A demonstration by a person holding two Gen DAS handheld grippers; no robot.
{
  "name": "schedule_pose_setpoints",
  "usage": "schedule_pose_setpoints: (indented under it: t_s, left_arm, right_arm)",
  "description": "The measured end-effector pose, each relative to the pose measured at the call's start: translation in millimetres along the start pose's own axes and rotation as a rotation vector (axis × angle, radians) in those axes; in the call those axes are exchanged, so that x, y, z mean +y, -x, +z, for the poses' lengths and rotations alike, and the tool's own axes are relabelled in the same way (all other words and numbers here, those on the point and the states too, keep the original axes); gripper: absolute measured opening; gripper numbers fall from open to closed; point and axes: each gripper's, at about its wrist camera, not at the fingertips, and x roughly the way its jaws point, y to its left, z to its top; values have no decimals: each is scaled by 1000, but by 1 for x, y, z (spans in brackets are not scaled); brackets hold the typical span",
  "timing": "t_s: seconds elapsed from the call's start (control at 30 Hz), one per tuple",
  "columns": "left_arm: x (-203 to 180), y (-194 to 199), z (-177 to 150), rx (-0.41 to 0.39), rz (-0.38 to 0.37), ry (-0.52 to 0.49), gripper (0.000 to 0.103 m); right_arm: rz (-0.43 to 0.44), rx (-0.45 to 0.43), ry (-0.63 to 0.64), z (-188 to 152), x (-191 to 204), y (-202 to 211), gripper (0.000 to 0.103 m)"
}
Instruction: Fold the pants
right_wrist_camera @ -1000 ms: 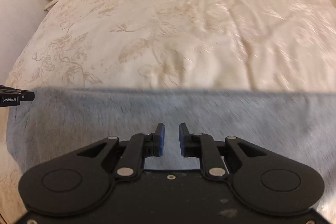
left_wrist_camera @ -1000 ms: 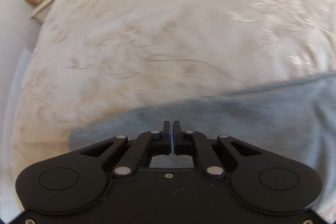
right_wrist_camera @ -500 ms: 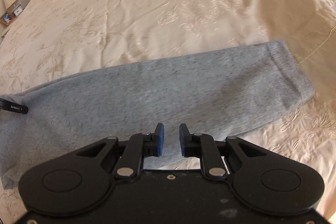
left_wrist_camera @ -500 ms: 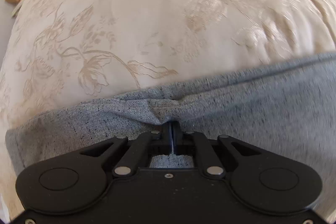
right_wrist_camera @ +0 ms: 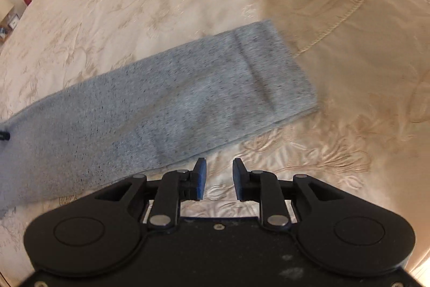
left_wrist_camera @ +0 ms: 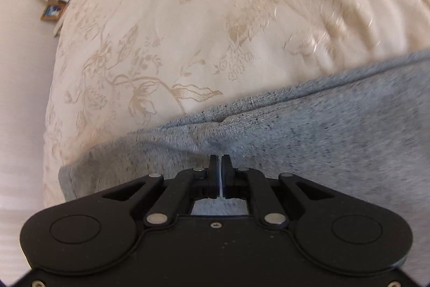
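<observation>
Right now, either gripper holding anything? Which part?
Left gripper is shut on the grey pants, pinching a puckered bit of fabric just inside their far edge. Right gripper is open over the bedspread, holding nothing.

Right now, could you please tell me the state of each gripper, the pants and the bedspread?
left gripper: shut on the pants, fabric puckered at its tips.
right gripper: open, holding nothing, over the bedspread beside the pants.
pants: lying flat as one long grey strip, hem end free.
bedspread: spread out, lightly wrinkled.
</observation>
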Motion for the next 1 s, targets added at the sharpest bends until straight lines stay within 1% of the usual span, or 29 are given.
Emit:
schedule_pose_setpoints:
  t_s: [0.07,0.13,0.23,0.33,0.4,0.5,0.63,0.67,0.73,0.77,0.83,0.87,0.9,0.93,1.0]
  left_arm:
    - [0,24,-4,-21,-26,52,12]
    - [-10,47,-7,-41,-46,74,12]
    - [-37,89,-12,-91,-109,90,12]
    - [-72,118,-13,-129,-203,75,12]
    - [-102,133,-13,-148,-269,35,13]
    - [-151,152,-15,-174,-337,-19,13]
    - [-209,157,-15,-156,-410,-65,13]
    - [-221,155,-15,-151,-417,-73,13]
    - [-241,144,-13,-118,-392,-68,13]
    - [-249,134,-12,-80,-384,-57,13]
    - [-260,116,-11,-19,-375,-39,12]
    - [-263,111,-10,-14,-366,-36,11]
    - [-265,110,-8,-13,-361,-40,8]
    - [-266,111,-6,-10,-361,-46,7]
    - [-264,113,-3,-5,-368,-54,7]
  right_arm:
    - [16,-24,-45,5,-19,10,27]
    - [43,-51,-88,12,-35,14,32]
    - [66,-60,-154,21,-53,11,34]
    - [80,-42,-215,28,-64,4,34]
    - [84,-37,-234,30,-68,2,34]
    - [84,-33,-253,31,-73,0,34]
    - [80,-30,-274,29,-82,3,34]
    - [79,-29,-276,28,-84,2,34]
    - [76,-24,-278,26,-86,6,34]
    - [75,-24,-276,26,-86,6,35]
    - [74,-29,-266,23,-87,10,35]
    - [76,-34,-259,24,-87,10,35]
    - [79,-36,-251,26,-87,9,35]
    - [82,-39,-240,28,-86,9,35]
    - [83,-49,-210,35,-87,10,35]
